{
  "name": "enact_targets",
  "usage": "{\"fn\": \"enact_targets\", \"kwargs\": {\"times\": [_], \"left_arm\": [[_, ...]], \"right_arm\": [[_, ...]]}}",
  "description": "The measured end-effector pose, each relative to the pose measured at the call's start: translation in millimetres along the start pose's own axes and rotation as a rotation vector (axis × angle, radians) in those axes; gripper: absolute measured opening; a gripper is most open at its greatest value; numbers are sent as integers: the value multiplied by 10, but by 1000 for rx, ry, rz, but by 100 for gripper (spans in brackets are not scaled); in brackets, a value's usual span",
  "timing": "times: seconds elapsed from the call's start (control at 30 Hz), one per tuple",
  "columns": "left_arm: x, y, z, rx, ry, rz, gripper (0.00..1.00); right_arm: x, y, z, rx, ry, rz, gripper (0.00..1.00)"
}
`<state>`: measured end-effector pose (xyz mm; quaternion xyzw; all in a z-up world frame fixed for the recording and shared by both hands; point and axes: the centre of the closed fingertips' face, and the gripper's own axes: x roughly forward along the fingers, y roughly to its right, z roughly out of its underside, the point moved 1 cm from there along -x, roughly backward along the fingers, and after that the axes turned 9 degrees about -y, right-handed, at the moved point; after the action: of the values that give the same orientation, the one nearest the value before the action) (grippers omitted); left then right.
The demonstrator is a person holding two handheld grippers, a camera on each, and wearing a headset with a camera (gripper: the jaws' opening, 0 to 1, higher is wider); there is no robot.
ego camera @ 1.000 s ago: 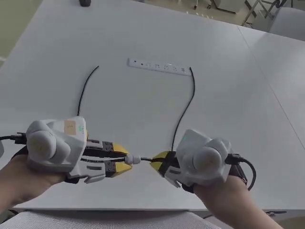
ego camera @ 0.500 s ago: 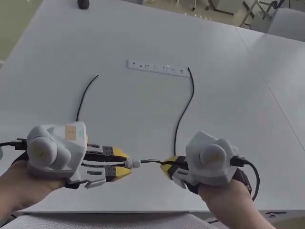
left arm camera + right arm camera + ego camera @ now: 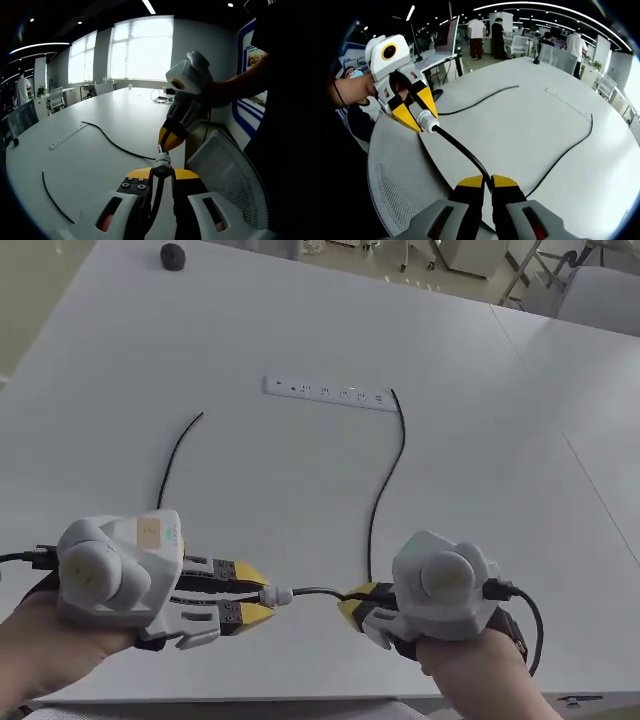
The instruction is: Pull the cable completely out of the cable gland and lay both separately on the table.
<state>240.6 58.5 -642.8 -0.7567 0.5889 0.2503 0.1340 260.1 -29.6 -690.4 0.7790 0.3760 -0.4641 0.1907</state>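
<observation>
The white table (image 3: 480, 490) is broad and mostly bare. A white power strip (image 3: 328, 393) lies flat near its middle. From the strip's right end a long black cable (image 3: 385, 480) curves along the surface toward the near edge. Well to the left lies a short black wire (image 3: 178, 452), apart from both. A small dark object (image 3: 173, 256) sits at the far corner.

Your left gripper (image 3: 266, 595) and right gripper (image 3: 347, 600) are over the table (image 3: 480, 460) near edge, left one on the left, tips facing, apart. The gland (image 3: 279, 595) sits in the left jaws; the cable (image 3: 386, 475) runs from it right into the right jaws, then away to the right end of the strip (image 3: 325, 393). A second cable (image 3: 176, 452) lies left of it, nearer than the strip. A small object (image 3: 173, 256) sits far left
</observation>
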Motion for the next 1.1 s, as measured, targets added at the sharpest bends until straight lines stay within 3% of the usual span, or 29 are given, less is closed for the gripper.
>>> {"fn": "enact_targets", "kwargs": {"times": [0.1,0.27,0.33,0.47,0.5,0.57,0.63,0.8,1.1], "left_arm": [[-4,-17,-9,-4,4,-6,15],[-23,-87,-28,-38,20,-23,15],[-24,-95,-16,-45,19,-22,15],[-22,-73,3,-44,9,-12,15],[-21,-71,8,-45,7,-11,15],[-15,-62,9,-47,7,-7,15],[-6,-50,6,-49,5,-6,15],[16,-15,-3,-50,-2,3,15],[12,6,23,-47,-10,3,15]], "right_arm": [[-31,24,-24,-27,20,12,0],[-71,-15,-67,-146,33,25,2],[-119,-41,-127,-185,57,42,7],[-234,-167,-290,-203,100,26,19],[-261,-247,-362,-246,115,19,20],[-268,-362,-429,-334,102,28,19],[-230,-435,-448,-417,57,56,19],[-141,-541,-500,-539,24,110,16],[-131,-567,-517,-564,39,108,2]]}}
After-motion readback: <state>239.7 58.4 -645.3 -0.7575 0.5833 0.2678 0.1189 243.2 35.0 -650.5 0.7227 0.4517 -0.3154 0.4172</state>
